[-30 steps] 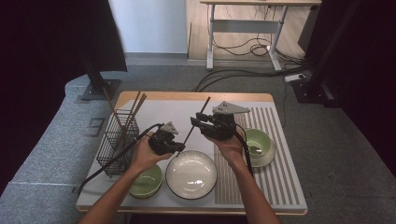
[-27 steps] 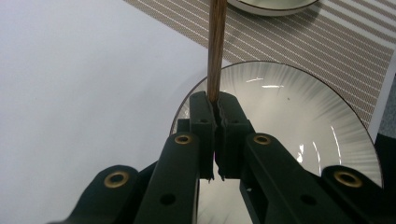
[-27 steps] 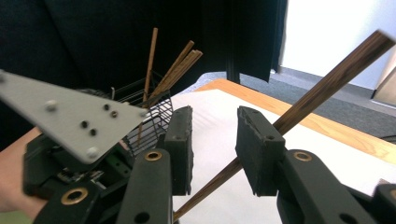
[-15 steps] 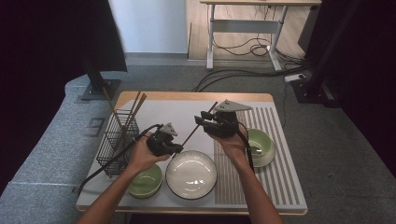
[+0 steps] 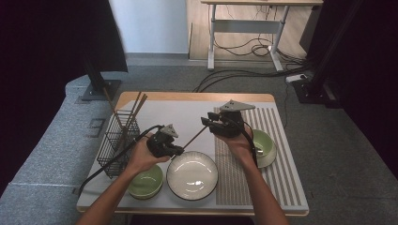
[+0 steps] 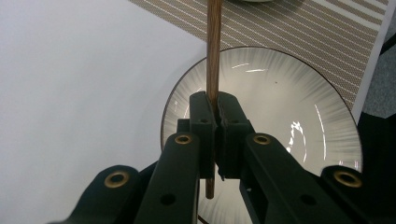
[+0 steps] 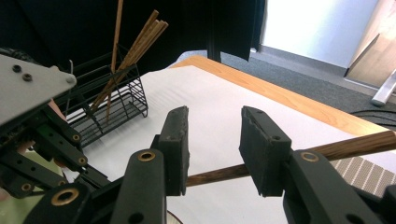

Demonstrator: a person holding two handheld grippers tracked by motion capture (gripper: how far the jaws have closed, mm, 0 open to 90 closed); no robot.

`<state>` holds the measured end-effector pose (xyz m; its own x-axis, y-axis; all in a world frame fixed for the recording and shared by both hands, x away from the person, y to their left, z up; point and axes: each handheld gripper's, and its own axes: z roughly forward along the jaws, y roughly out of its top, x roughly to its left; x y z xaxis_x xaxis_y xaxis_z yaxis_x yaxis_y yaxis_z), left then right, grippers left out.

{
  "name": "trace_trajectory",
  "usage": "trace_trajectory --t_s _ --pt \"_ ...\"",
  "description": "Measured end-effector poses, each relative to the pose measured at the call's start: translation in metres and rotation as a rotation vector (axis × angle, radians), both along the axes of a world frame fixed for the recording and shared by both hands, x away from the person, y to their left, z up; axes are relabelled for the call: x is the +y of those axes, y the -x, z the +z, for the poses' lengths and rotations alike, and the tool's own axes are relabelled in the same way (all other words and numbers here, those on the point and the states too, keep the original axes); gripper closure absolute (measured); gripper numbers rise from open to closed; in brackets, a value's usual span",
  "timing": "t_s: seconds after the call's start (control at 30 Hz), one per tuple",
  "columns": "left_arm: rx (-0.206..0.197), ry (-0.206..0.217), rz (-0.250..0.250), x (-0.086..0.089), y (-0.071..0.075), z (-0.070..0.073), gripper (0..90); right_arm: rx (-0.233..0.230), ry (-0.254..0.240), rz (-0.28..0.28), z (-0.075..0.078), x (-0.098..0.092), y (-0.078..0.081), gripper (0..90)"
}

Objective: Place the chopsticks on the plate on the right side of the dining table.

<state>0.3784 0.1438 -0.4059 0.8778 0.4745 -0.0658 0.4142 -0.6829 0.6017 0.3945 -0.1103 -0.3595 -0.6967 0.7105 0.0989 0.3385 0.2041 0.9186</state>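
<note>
left gripper (image 5: 174,151): clamped tight on one wooden chopstick (image 6: 214,51), pads pinching it near the lower end so the rest sticks out long and free, handy for passing across

chopstick: held in the air above the white ridged plate (image 5: 192,175), slanting up from the left grip toward the right gripper (image 5: 206,123), touching neither plate nor mat

right gripper: jaws have just been opening, now standing apart with the stick crossing the gap between them; in the right gripper view the pads (image 7: 179,140) look clear of the wood, so probably letting go, leaving the left side as the only hold

wire basket (image 5: 117,143): black mesh caddy on the left part of the table, well apart from both grippers, several more chopsticks (image 5: 133,110) leaning upright in it, likely where this one belongs or came from, can't tell which

plate: right under the left gripper, looks empty and clean

green bowls: one (image 5: 146,182) near the left wrist, one (image 5: 262,146) on the striped mat (image 5: 277,168) behind the right hand, both just parked out of the way

risk: thin stick, single pinch low down, so could swing or slip if tilted fast
</note>
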Motion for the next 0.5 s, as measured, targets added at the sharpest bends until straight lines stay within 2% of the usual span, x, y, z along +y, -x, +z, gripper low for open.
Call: trace_trajectory --t_s 0.07,0.33,0.5 --pt "0.007 0.021 -0.004 0.0014 0.0002 0.0007 86.7 0.002 0.007 0.000 -0.0008 -0.0026 -0.0002 61.4" --pt "0.007 0.036 -0.013 0.0033 0.0019 0.0035 86.7 0.009 0.018 0.006 -0.0026 -0.0064 0.0006 59.7" --pt "0.008 0.041 -0.018 0.0031 0.0022 0.0040 86.8 0.015 0.059 0.006 -0.0058 -0.0082 0.0009 58.4"
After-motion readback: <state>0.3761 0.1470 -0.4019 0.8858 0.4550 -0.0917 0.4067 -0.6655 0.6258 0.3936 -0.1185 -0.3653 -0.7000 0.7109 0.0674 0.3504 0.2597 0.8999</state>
